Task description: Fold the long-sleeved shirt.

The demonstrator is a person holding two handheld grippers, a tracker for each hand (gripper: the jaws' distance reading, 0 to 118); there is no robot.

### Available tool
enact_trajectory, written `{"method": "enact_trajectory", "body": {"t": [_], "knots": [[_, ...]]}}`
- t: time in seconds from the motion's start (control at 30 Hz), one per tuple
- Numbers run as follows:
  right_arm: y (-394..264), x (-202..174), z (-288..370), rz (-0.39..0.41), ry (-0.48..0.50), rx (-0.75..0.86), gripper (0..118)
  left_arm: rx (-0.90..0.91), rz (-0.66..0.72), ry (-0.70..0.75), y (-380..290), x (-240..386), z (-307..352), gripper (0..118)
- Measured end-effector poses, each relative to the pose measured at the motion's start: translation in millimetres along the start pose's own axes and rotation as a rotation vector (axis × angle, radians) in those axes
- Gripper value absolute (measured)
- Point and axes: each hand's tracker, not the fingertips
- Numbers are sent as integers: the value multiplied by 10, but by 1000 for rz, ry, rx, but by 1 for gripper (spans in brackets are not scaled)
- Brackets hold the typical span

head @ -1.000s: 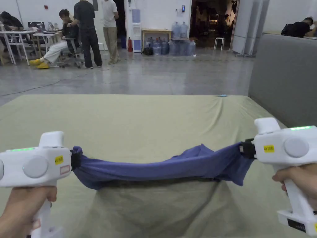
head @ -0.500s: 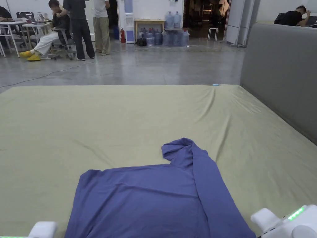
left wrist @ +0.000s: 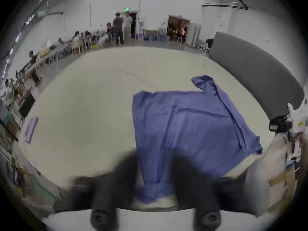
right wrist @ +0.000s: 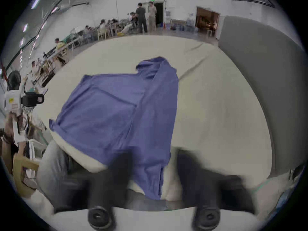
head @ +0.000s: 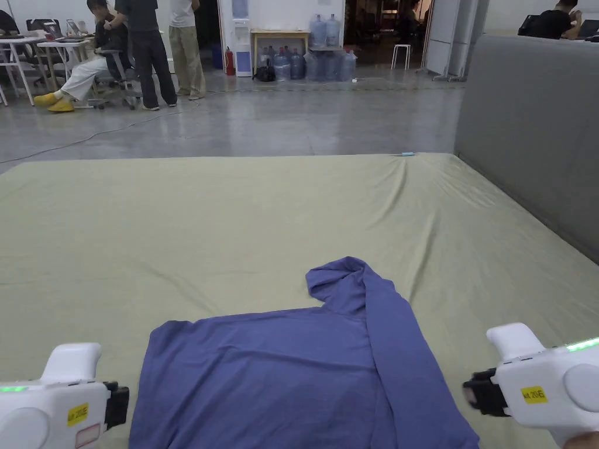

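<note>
Shirt (head: pixel 304 374) lies flat on the green bed (head: pixel 234 222), near edge, one sleeve (head: pixel 374 315) folded up along its right side with the cuff bunched at the far end.

Head view: left tongs (head: pixel 120 404) sit just off the shirt's left edge, right tongs (head: pixel 477 393) just off the right edge. Both clear of the cloth, nothing gripped. Shirt's near hem runs out the bottom of frame, so I can't check how square it lies there.

Left gripper view: my left tongs (left wrist: pixel 155 176) stand wide open, jaws blurred, blue cloth visible in the gap between them but not pinched. Hem drapes over the bed's near edge. Right tongs (left wrist: pixel 275 126) show at far right, well apart from the cloth. A faint crease line crosses the torso.

Right gripper view: right tongs (right wrist: pixel 155 171) also open, jaws blurred, sleeve end hanging between and below them. Left tongs (right wrist: pixel 37 99) far left, apart from the shirt's corner.

Judgement: spread-out done, first fold comes next. To do it well: take the loose sleeve first, grip near cuff and shoulder, lay it straight across the torso, keep edges parallel. Pinch top layer only.

Can't make out: where the second sleeve is, and the collar's position.
</note>
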Motion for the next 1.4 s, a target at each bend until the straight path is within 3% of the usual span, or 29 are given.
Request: {"method": "enact_trajectory", "body": {"t": [0.23, 0.47, 0.57, 0.6, 0.8, 0.97, 1.03, 1.1, 1.13, 1.17, 1.23, 1.3, 1.4], "knots": [[484, -100, -425, 51, 44, -32, 0, -16, 29, -74, 408, 142, -576, 0], [1949, -318, -1341, 90, 55, -19, 0, -32, 46, -74, 986, 212, -1353, 0], [2563, -450, -1893, 64, 53, -26, 75, -41, 48, -63, 1175, 195, -1625, 0], [2716, -486, -2105, 64, 61, -40, 84, -42, 56, -66, 1213, 189, -1702, 0], [3276, -625, -3153, 21, 36, -113, 84, -58, 103, -79, 1261, 132, -1919, 0], [3287, -656, -3656, 49, -87, -216, 81, -86, 118, -82, 1194, 66, -2034, 0], [3216, -644, -3819, 45, -106, -268, 58, -87, 134, -78, 1183, 51, -2047, 0], [3177, -607, -3790, 33, -89, -228, 53, -91, 134, -84, 1157, 40, -2040, 0], [3190, -617, -3755, 30, -89, -238, 43, -89, 132, -84, 1143, 43, -2031, 0], [3210, -590, -3690, 25, -81, -232, 7, -88, 130, -82, 1159, 46, -2041, 0], [3250, -489, -3509, -15, -93, -178, 3, -87, 139, -85, 1143, 47, -1998, 0], [3335, -418, -3288, -57, -19, -168, 3, -83, 144, -101, 1134, 60, -1951, 0], [3408, -297, -2736, -52, 49, -69, 3, -81, 120, -104, 1096, 95, -1842, 0]]}}
